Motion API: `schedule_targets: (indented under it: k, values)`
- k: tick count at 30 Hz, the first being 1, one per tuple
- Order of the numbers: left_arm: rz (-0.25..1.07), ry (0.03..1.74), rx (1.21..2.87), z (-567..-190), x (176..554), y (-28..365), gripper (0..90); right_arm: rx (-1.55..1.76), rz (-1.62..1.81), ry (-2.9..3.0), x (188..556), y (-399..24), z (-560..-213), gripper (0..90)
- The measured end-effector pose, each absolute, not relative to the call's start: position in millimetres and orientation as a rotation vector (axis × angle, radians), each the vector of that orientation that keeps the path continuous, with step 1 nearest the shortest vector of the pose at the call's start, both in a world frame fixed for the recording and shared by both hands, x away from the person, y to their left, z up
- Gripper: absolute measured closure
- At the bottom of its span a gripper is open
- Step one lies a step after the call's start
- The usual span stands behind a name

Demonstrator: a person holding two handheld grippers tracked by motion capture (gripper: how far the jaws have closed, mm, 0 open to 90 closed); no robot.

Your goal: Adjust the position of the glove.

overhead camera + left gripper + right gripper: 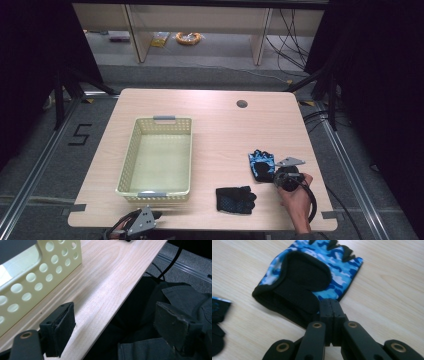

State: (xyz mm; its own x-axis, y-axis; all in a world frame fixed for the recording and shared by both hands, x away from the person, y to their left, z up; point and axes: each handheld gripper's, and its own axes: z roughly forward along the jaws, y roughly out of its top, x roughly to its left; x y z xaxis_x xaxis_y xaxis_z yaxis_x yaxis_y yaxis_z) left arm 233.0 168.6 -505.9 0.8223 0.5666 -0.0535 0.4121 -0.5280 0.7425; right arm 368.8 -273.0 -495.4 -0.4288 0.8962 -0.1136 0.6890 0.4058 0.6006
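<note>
A blue camouflage glove point(261, 165) with a black cuff lies flat on the table at the right. My right gripper point(274, 175) is held in a hand just to its right. In the right gripper view the glove point(324, 267) lies straight ahead, and the right gripper point(330, 302) has its jaws pressed together at the glove's near edge. I see no fabric between them. A second glove point(235, 200), black with blue dots, lies nearer the front edge and appears as a dark glove point(217, 322) at the left. My left gripper point(156, 216) is open over the table's front edge.
A pale yellow perforated basket point(129, 160) with grey handles stands on the left half of the table, and its basket wall point(37, 280) is close to my left gripper point(115, 315). A cable hole point(242, 104) sits at the back right. Dark trousers point(175, 297) lie below the table's edge.
</note>
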Motion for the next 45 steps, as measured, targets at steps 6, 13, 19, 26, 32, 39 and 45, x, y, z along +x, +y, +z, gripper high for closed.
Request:
schedule_targets:
  k: [6, 13, 19, 26, 32, 39, 45]
  values:
    - [0.249, 0.713, 2.204, -506, 233, 169, 16.9, 1.252, 0.701, 2.311, 367, -244, -497, 90.0]
    - [0.247, 0.711, 2.206, -506, 233, 169, 16.9, 1.179, 0.703, 2.354, 381, -216, -498, 90.0]
    - [0.247, 0.716, 2.202, -506, 233, 169, 16.9, 1.166, 0.738, 2.355, 398, -198, -498, 90.0]
    - [0.243, 0.710, 2.206, -506, 233, 169, 16.9, 1.179, 0.796, 2.365, 414, -186, -500, 90.0]
    - [0.239, 0.715, 2.194, -506, 232, 169, 16.9, 1.178, 0.850, 2.372, 424, -180, -500, 90.0]
    - [0.235, 0.714, 2.190, -506, 232, 169, 16.8, 1.099, 0.864, 2.400, 418, -197, -476, 76.6]
    - [0.239, 0.711, 2.192, -505, 232, 169, 16.8, 1.035, 0.798, 2.456, 418, -212, -483, 65.3]
